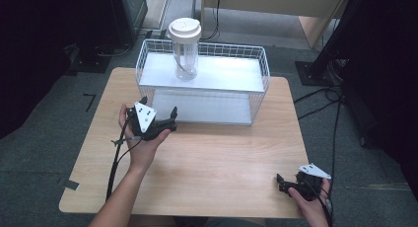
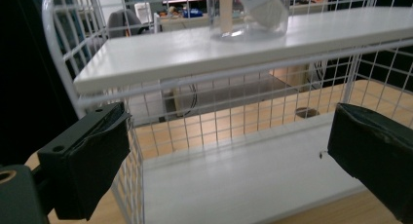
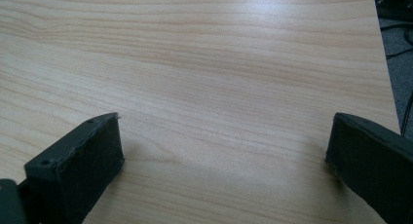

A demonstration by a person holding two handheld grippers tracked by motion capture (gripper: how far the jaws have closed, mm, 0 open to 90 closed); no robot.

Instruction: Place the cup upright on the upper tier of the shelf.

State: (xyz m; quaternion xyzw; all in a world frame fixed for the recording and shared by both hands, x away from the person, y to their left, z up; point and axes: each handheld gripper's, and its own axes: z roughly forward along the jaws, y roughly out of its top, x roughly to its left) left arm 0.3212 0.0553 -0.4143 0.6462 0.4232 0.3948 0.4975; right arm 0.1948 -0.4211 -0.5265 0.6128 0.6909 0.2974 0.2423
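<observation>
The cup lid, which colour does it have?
White lid, clearest in the high view.

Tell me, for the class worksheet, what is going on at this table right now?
A person sits at a wooden table with tongs in each hand. The left tongs are open, empty, and pointed at the near left corner of a white wire rack. A clear jar with a white lid stands on the rack's upper shelf, untouched. The right tongs are open too, low over bare tabletop near the front right corner.
</observation>
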